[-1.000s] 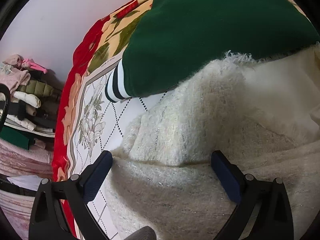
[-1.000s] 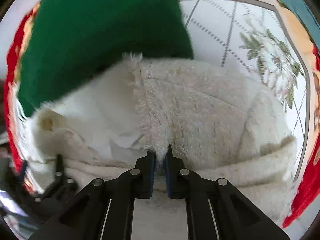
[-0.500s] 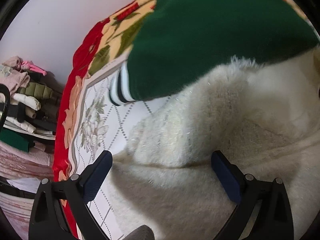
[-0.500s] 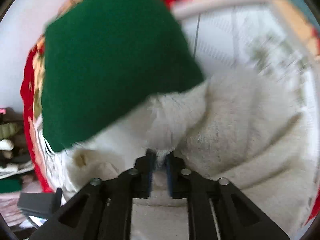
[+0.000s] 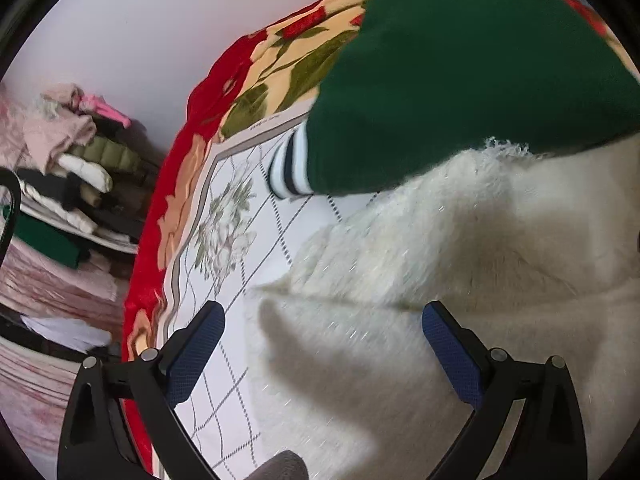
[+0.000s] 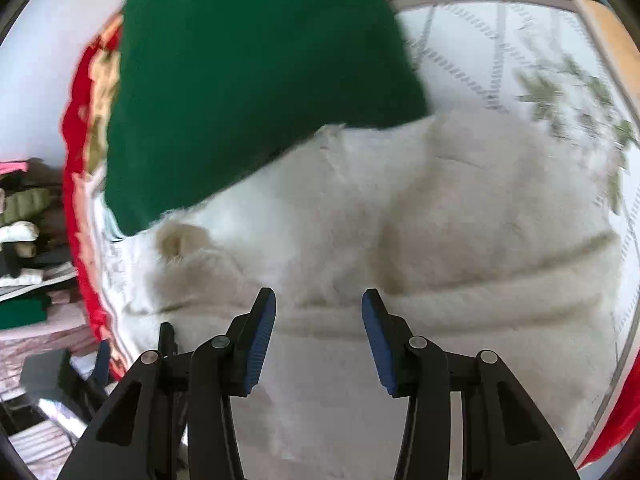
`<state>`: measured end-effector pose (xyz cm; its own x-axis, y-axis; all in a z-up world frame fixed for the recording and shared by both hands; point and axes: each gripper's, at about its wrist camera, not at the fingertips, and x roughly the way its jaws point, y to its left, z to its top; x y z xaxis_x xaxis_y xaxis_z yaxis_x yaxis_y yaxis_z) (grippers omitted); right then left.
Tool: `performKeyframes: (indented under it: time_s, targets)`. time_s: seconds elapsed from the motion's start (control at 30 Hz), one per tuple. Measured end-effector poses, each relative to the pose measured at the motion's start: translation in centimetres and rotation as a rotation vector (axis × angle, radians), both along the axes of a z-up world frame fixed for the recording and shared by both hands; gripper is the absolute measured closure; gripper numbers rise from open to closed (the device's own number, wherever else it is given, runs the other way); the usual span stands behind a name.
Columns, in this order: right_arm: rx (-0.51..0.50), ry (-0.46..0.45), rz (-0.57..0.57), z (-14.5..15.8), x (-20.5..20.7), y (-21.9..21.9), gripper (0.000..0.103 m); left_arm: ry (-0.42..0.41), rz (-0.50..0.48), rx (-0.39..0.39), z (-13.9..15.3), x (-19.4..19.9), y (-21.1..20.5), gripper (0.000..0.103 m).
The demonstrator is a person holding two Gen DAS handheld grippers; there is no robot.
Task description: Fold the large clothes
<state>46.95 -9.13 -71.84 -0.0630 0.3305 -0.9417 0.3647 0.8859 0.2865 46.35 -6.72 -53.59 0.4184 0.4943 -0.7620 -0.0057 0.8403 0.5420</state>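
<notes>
Lying on blanket point(image 5: 224, 248): cream coat point(image 5: 460, 280), far edge tucked under green top point(image 5: 460, 76). Hovering over coat: left gripper point(image 5: 320, 344), jaws wide, gripping nothing; right gripper point(image 6: 319, 336), jaws parted, gripping nothing. Sitting off-bed at left: clothes pile point(image 5: 76, 168).

likely bedroom: floral bedspread point(image 5: 224, 240)

Floral blanket point(image 5: 224, 216) covers bed: white quilted-pattern centre with grey-green flower print, grey band, peach and red border point(image 5: 168, 184) with red roses, olive leaves. Same blanket point(image 6: 520, 40) in right wrist view, blurred. White wall point(image 5: 140, 32) behind. At left, shelf point(image 5: 80, 232) stacked with folded clothes point(image 5: 80, 160): pink, olive, white, black, green pieces; pink item point(image 5: 108, 108) on top.
</notes>
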Motion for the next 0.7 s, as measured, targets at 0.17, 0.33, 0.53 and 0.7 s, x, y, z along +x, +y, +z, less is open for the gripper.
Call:
performKeyframes:
  time_s: [0.17,0.33,0.53,0.7]
  targets:
    - [-0.124,0.101,0.009,-3.2,1.2,1.5,0.079,0.023,-0.037,0.012,-1.2,0.5,-0.7,0.002]
    - [-0.103,0.041,-0.1,-0.9,0.6,0.4,0.097,0.035,-0.073,-0.019,-1.3,0.3,-0.5,0.002]
    - [-0.045,-0.092,-0.259,3.5,0.4,-0.9,0.099,0.043,-0.106,-0.029,-1.6,0.3,-0.4,0.002]
    - [0.028,-0.051,-0.279,0.3,1.6,-1.5,0.094,0.034,-0.081,-0.069,-0.3,0.3,0.3,0.002]
